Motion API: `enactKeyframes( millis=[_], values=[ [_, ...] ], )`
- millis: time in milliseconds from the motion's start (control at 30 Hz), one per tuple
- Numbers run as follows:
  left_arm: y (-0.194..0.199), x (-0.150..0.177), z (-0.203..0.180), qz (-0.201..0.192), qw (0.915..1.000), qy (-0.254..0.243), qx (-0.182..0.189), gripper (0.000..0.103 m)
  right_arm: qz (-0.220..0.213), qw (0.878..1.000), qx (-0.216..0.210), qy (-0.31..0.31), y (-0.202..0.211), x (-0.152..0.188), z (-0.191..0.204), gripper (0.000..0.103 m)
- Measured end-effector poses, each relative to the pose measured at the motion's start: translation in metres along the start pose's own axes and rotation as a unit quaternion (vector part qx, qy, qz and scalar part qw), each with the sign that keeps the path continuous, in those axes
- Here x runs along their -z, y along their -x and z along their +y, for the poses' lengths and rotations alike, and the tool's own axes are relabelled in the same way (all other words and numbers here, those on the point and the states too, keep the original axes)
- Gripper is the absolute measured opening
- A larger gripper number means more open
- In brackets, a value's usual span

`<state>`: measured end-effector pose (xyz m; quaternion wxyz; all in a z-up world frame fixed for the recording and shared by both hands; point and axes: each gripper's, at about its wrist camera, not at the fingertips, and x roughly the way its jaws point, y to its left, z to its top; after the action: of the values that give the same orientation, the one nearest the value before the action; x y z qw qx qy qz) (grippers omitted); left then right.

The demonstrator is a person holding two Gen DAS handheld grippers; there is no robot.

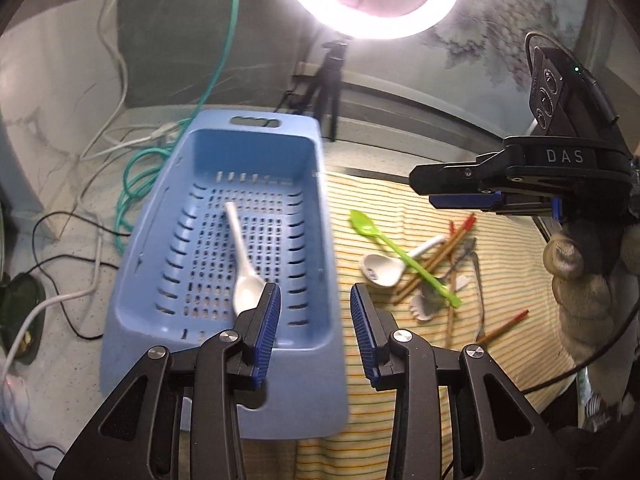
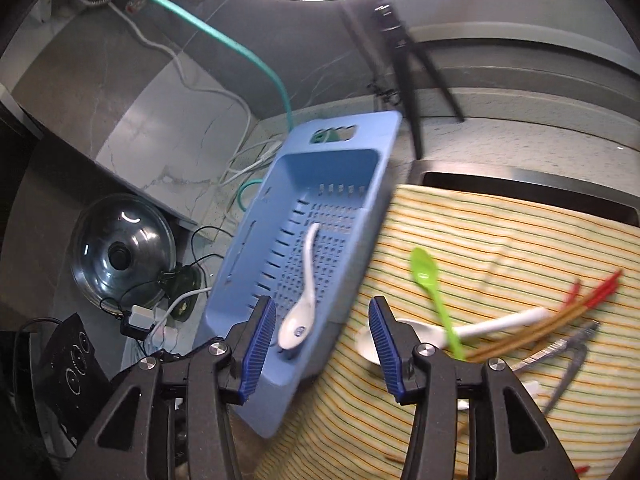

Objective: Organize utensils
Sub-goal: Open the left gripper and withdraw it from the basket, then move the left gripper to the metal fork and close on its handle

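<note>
Blue ribbed pads of my left claw (image 1: 316, 316) stand spread w/ nothing between them, poised above the near rim of the blue slotted basket (image 1: 316, 216). One white ceramic spoon (image 1: 244, 268) lies inside it, bowl toward me, handle pointing to the far wall. My right claw (image 2: 322, 346) is likewise spread & empty, hovering over the basket's near corner where it meets the striped yellow cloth (image 2: 500, 224) on the worktop. Rest of the utensils sit heaped on that cloth, right of the basket: green plastic spoon (image 1: 400, 254) crossing a second white ceramic spoon (image 1: 382, 268), red-tipped chopsticks (image 1: 440, 256), metal tongs (image 2: 568, 364) at the pile's far right edge. Ring light (image 1: 372, 0) glares overhead; glass pot lid (image 2: 122, 260) leans at left, by the wall.
</note>
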<state>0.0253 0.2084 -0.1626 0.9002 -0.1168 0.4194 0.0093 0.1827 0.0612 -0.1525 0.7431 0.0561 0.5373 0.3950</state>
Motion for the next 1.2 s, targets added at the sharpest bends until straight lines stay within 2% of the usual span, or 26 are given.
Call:
enactKeyframes(
  millis=[333,467,733,1000,1200],
  values=[
    [-0.016,0.017,-0.063,0.033,0.9960,-0.065,0.052,0.035,-0.024,0.997,0.047,-0.061,0.068,0.044,-0.082,0.045],
    [-0.028,0.030,-0.091,0.053,0.9919,-0.088,0.074,0.035,-0.020,0.994,0.063,-0.081,0.078,0.063,-0.107,0.045],
    [-0.044,0.055,-0.139,0.090,0.9806,-0.142,0.100,0.035,-0.004,0.991,0.060,-0.123,0.083,0.093,-0.135,0.045],
    [-0.045,0.052,-0.138,0.097,0.9782,-0.148,0.109,0.035,0.007,0.984,0.059,-0.166,0.081,0.129,-0.149,0.045],
    [-0.053,0.057,-0.146,0.119,0.9712,-0.162,0.128,0.035,0.007,0.980,0.050,-0.191,0.076,0.130,-0.161,0.045]
  ],
)
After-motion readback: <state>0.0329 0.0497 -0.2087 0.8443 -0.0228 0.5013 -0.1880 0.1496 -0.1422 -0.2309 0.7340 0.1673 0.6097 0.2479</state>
